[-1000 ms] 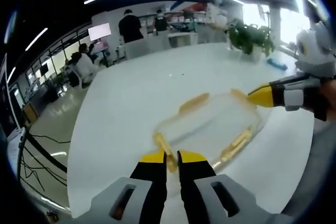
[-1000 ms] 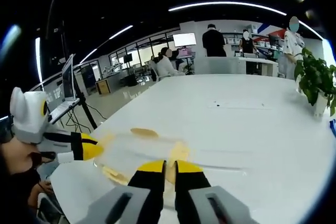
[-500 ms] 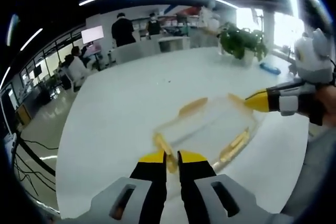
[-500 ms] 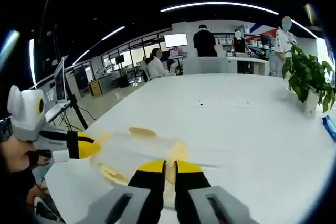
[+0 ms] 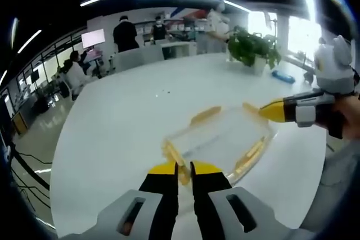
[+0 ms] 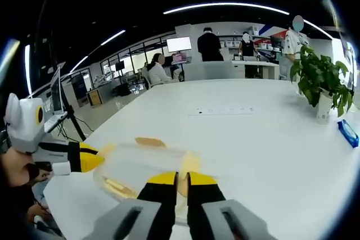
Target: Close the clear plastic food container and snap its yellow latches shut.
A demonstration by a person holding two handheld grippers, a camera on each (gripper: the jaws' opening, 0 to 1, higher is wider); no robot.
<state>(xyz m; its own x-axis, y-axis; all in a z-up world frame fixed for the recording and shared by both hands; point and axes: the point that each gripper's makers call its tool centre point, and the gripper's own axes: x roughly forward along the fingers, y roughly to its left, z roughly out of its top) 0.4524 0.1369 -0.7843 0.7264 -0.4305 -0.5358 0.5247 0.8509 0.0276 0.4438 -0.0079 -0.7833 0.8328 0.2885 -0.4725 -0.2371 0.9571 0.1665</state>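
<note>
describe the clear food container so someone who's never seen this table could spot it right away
Find the big white table. At its near edge, between the two yellow-tipped tongs, lies the clear plastic food container, a flat rectangular box. Yellow latches on its sides set it apart; the potted plant and a small blue item stand far off.

Both claws nearly shut — left claw (image 5: 184, 168) and right claw (image 6: 183, 179) facing each other

- The white table (image 6: 264, 139) lay bare and open around the clear container (image 5: 222, 139).
- A potted plant (image 6: 320, 85) and a small blue object (image 6: 349, 133), possibly a packet, stood well apart at the far edge.
- Each gripper flanked one container end.
</note>
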